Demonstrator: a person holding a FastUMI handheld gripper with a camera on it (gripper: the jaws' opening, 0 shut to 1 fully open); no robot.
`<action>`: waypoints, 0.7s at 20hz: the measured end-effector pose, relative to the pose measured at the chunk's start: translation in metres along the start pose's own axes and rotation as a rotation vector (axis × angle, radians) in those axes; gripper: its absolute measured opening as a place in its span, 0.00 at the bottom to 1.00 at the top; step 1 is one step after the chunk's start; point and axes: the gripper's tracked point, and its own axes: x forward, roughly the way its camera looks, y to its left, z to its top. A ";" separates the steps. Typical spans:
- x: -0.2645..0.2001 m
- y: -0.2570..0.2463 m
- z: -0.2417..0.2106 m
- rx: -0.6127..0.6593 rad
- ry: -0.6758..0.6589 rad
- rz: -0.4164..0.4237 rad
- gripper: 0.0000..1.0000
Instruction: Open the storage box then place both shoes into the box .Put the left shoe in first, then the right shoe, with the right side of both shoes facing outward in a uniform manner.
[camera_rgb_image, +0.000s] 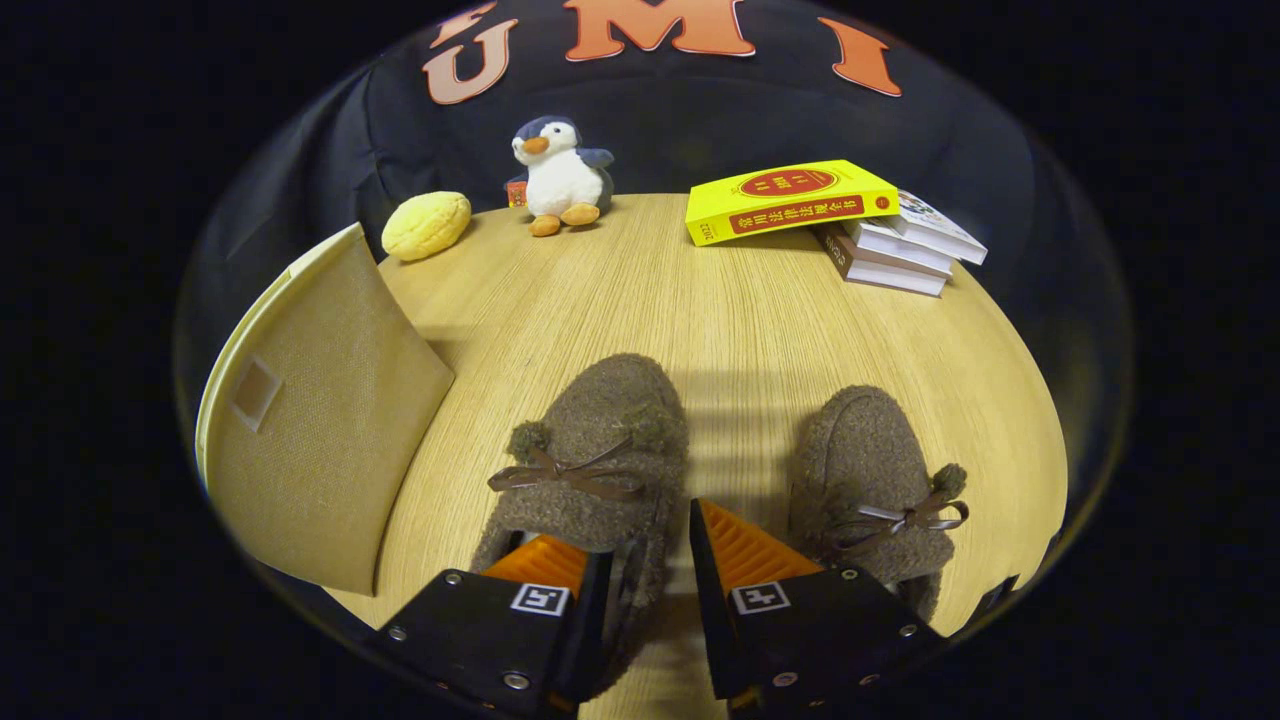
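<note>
We see the claw (645, 560) with its fingers apart around the rear side wall of the left shoe (590, 460), one finger inside the opening, though we cannot tell if both press it. The right shoe (870, 480) lies at two o'clock of the fingers on the tabletop (700, 310). The box (320, 420) stands at ten o'clock, its flap up; a penguin toy (560, 175) and books (830, 215) sit far beyond.

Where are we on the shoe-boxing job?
Done: storage box flap looks open. In hand: gripper fingers straddle the side wall of the nearer shoe, not clearly clamped yet. Left: both it and the other shoe lie on the table, neither boxed.
</note>
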 end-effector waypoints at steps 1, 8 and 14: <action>0.001 0.000 -0.003 0.017 0.021 0.004 0.36; -0.021 -0.002 0.006 0.113 0.066 -0.009 0.05; -0.076 0.017 0.050 0.208 0.019 0.025 0.04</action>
